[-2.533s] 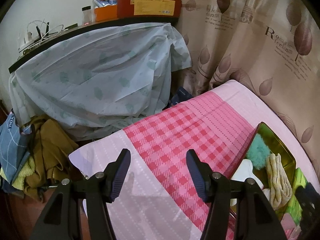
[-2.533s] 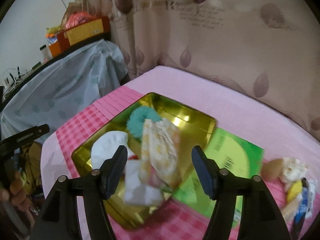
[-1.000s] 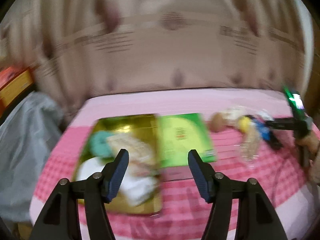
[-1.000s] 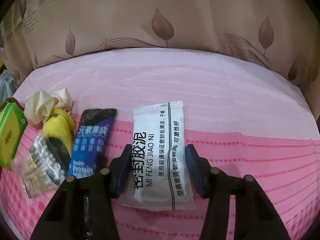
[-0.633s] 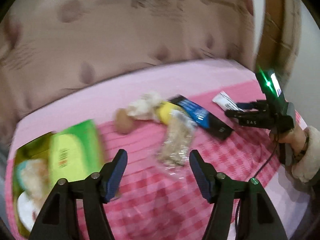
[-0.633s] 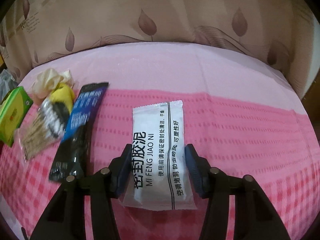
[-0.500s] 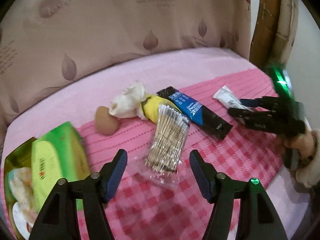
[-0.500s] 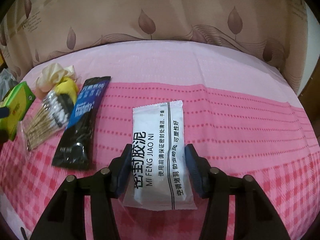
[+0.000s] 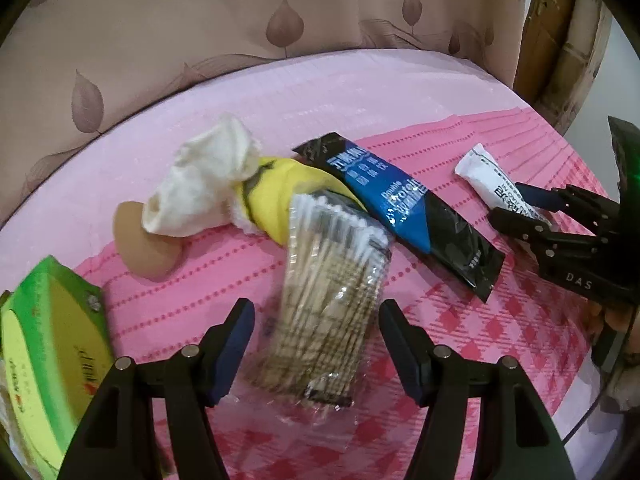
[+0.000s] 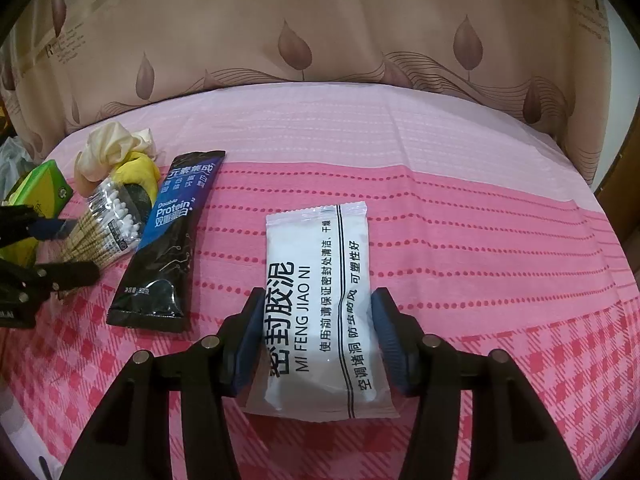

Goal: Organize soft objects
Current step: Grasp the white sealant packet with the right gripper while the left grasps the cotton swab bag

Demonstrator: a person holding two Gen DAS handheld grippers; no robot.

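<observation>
My right gripper (image 10: 317, 334) is shut on a white sealing-clay packet (image 10: 320, 304) with black print, held above the pink cloth; it also shows in the left wrist view (image 9: 496, 184). My left gripper (image 9: 313, 340) is open, its fingers either side of a clear bag of cotton swabs (image 9: 328, 300), which also shows in the right wrist view (image 10: 104, 228). Beyond the bag lie a yellow soft toy (image 9: 280, 196), a cream cloth (image 9: 204, 188), a brown sponge (image 9: 144, 248) and a black-and-blue protein sachet (image 9: 404, 212).
A green box (image 9: 44, 364) sits at the left edge of the left wrist view, also in the right wrist view (image 10: 40, 192). The round table's pink checked cloth (image 10: 480, 240) backs onto a leaf-print curtain (image 10: 320, 32). A wooden frame (image 9: 560, 36) stands at right.
My left gripper has swung right from the gold tray to the loose items and moved in over the cotton swab bag. My right gripper keeps holding the white packet.
</observation>
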